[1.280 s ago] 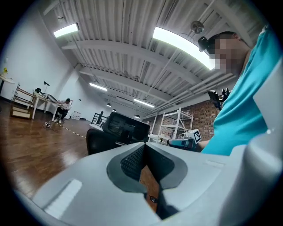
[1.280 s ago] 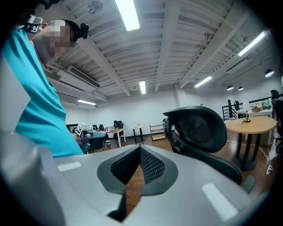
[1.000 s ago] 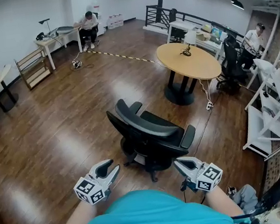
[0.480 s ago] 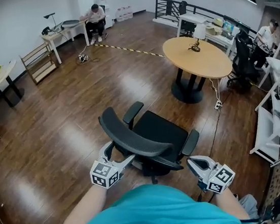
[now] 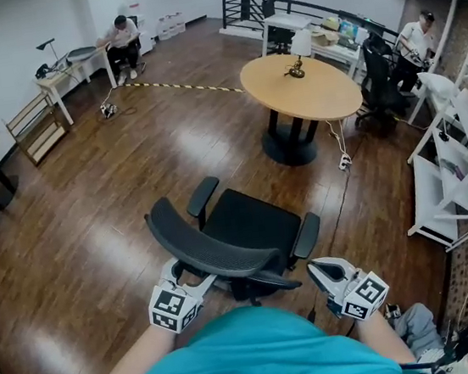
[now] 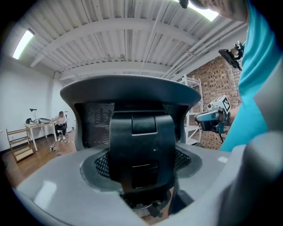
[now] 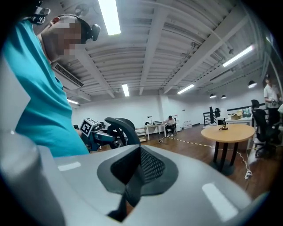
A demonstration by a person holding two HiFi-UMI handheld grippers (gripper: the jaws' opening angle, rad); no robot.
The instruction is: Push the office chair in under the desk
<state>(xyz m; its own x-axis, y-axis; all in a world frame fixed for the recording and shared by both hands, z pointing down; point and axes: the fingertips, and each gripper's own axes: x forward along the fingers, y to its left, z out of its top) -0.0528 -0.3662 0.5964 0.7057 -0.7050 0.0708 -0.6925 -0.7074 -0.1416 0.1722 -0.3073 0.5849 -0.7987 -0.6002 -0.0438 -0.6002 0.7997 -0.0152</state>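
The black office chair (image 5: 243, 223) stands on the wood floor right in front of me, with its curved backrest (image 5: 212, 249) toward me. My left gripper (image 5: 180, 276) is at the backrest's left rear. In the left gripper view the chair's black back bracket (image 6: 141, 150) stands between the spread jaws of that gripper (image 6: 141, 181). The jaws are closing, and I cannot see the pads pressing on it. My right gripper (image 5: 319, 270) hangs behind the chair's right armrest (image 5: 305, 236), apart from it. Its jaws are together and hold nothing (image 7: 132, 185).
A round wooden table (image 5: 300, 89) on a black base stands ahead to the right. Behind it are white desks and a seated person (image 5: 414, 38). White shelving (image 5: 452, 187) lines the right side. Another person sits at a far desk (image 5: 120, 36). A cable (image 5: 341, 185) lies on the floor.
My left gripper has moved forward from open air to the chair's backrest, and its jaws have spread around the back. The chair has turned slightly. My right gripper has stayed behind.
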